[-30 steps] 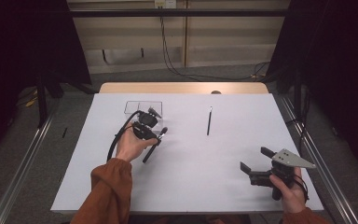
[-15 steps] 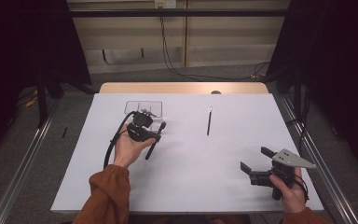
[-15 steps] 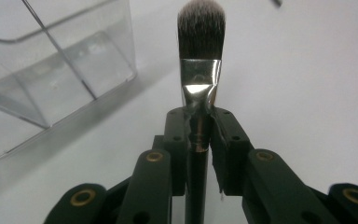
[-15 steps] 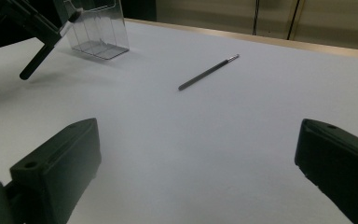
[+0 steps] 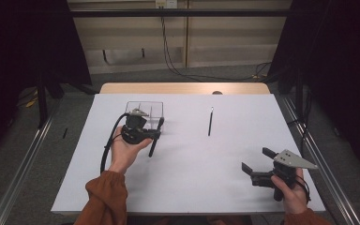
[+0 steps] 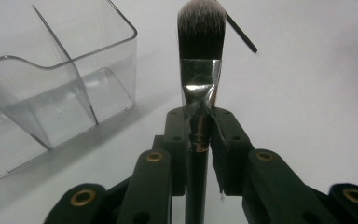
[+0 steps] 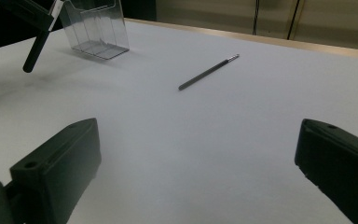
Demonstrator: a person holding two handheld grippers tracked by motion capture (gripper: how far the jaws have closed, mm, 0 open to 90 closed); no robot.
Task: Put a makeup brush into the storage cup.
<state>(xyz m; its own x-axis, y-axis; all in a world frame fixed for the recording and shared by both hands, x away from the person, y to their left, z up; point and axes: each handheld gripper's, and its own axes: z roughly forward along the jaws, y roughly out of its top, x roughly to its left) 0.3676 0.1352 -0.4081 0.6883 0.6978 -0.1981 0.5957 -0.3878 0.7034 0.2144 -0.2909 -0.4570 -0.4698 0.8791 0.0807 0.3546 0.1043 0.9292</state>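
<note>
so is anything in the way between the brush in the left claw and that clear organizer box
Nothing visible is. The left claw is shut on the makeup brush, and the clear organizer box sits just beside it with only bare white tabletop between. The thin pencil lies off to the other side.

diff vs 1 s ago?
Left claw, shut on the makeup brush, carried it up the table toward the clear organizer. Unchanged: grip on the brush, right claw open and parked, thin pencil lying mid-table.
</note>
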